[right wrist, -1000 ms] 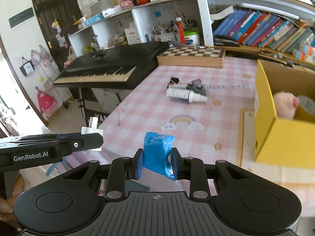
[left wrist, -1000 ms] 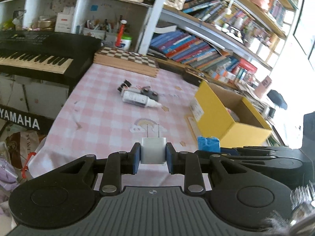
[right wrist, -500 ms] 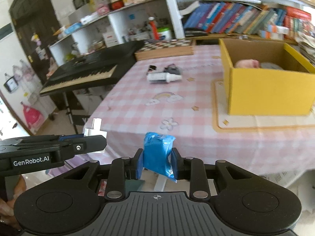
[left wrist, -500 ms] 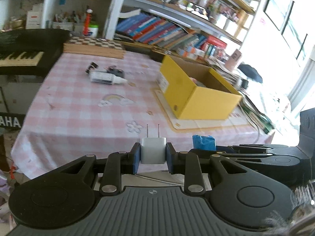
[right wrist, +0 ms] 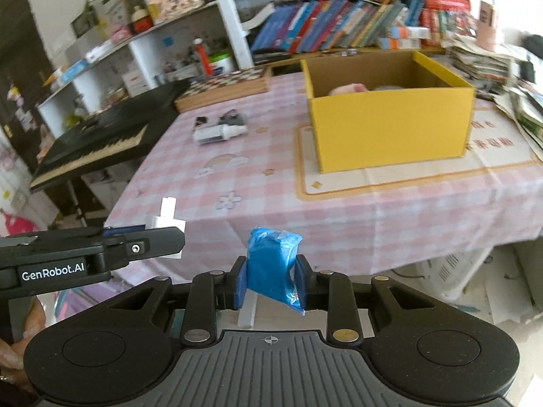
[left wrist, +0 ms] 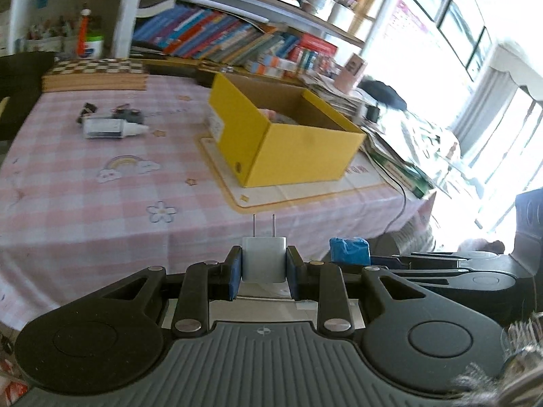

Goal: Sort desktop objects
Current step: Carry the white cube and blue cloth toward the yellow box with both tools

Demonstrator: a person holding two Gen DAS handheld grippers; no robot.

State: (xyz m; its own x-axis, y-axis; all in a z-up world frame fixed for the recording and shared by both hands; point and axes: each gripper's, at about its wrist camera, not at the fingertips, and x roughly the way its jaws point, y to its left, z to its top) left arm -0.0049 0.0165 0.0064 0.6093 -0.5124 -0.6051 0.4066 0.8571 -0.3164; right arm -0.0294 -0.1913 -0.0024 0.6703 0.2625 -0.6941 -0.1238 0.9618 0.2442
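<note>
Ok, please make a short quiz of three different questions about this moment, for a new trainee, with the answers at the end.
1. True or false: the left gripper grips a white charger plug with its prongs pointing forward.
2. What does the right gripper hold? A) a black clip B) a blue wrapped packet C) a book
3. Fill in: the white bottle lies on its ____ on the pink checked tablecloth, to the left of the yellow box.

Key: 1 true; 2 B; 3 side.

White charger (left wrist: 264, 263), prongs up; crinkled blue packet (right wrist: 272, 264), both off-table.
</note>
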